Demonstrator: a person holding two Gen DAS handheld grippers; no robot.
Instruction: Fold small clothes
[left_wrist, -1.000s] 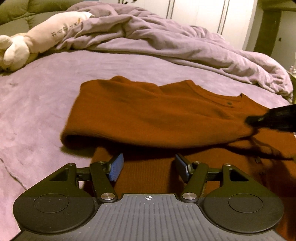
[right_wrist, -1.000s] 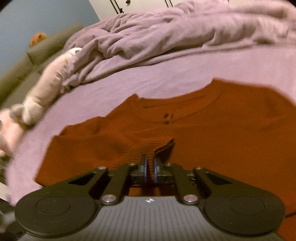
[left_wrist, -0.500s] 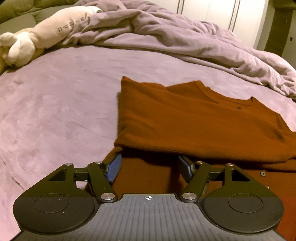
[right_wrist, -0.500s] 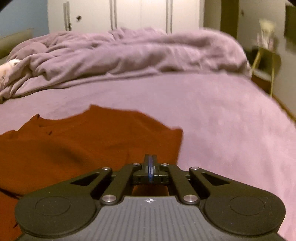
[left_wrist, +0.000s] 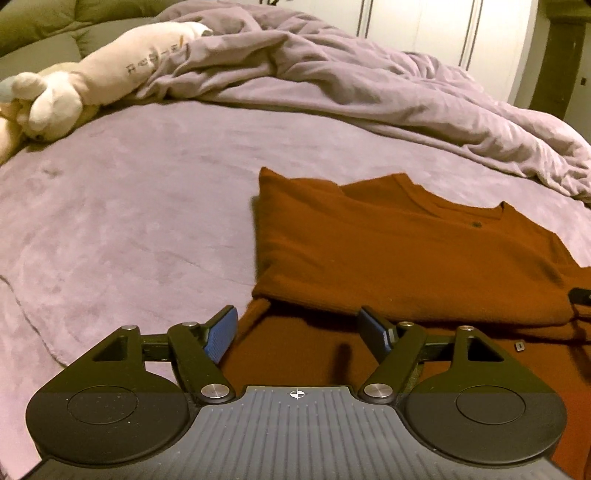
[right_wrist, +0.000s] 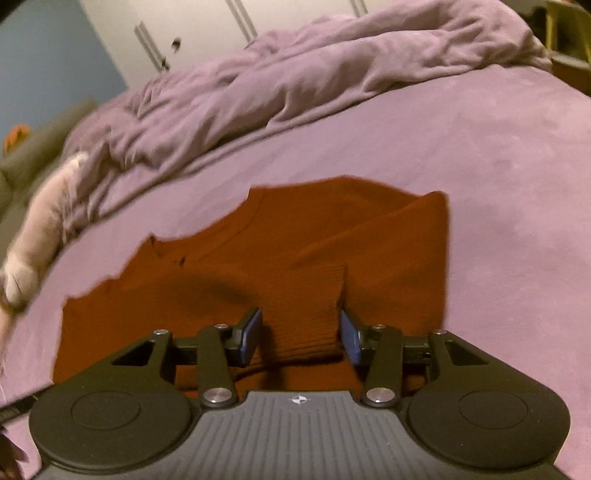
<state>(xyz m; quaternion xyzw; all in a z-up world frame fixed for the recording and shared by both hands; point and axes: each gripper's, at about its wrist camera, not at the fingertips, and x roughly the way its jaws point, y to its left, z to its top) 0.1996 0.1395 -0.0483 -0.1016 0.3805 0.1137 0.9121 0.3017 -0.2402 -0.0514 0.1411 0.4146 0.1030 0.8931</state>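
A rust-orange knit sweater lies on the purple bedsheet, its left side folded over the body. My left gripper is open and empty, just above the sweater's near left edge. In the right wrist view the sweater has its right sleeve folded inward, and the ribbed cuff lies between the fingers of my right gripper. The right gripper is open and its blue pads stand apart from the cuff.
A rumpled purple duvet is heaped along the far side of the bed. A cream plush toy lies at the far left, also in the right wrist view. White wardrobe doors stand behind.
My right gripper carried the sleeve across the sweater, then opened and let the cuff go. My left gripper stayed open and shifted slightly left along the sweater's edge.
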